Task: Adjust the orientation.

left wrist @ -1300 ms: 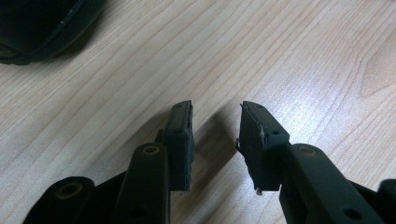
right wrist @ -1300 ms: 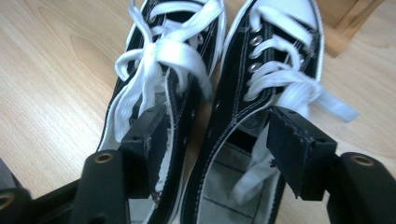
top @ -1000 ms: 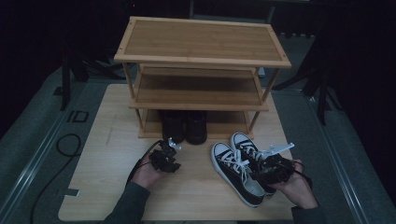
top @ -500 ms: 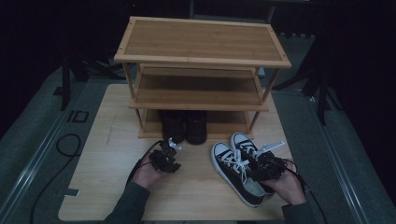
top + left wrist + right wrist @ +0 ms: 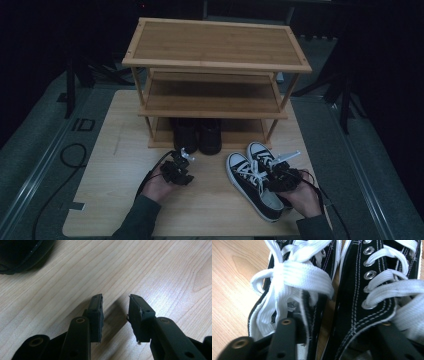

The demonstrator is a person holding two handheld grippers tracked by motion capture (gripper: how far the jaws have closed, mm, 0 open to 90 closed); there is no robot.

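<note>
On the left, the left gripper (image 5: 184, 159) rests low over the bare table (image 5: 110, 165), fingers (image 5: 96, 312) half apart with nothing between them. It seems parked there, free to help once the other hand has its load. Just beyond it, a pair of dark shoes (image 5: 197, 135) sits on the bottom shelf of the rack (image 5: 215, 65), toes toward the near edge, which suggests the rack is where footwear goes.

Right of centre, the two sneakers (image 5: 252, 180) lie side by side on the table, touching, near the rack's right leg. The right gripper (image 5: 280, 172) is down on them from the near side. Its jaws have just been closing, and in the right gripper view one finger (image 5: 284, 337) sits inside the left sneaker's opening while the other goes into the right one, so the two inner walls lie pinched between them. That grip probably lets one hand carry both at once. Whether the pads press firmly yet I cannot tell for certain, but the collars look squeezed together.
</note>
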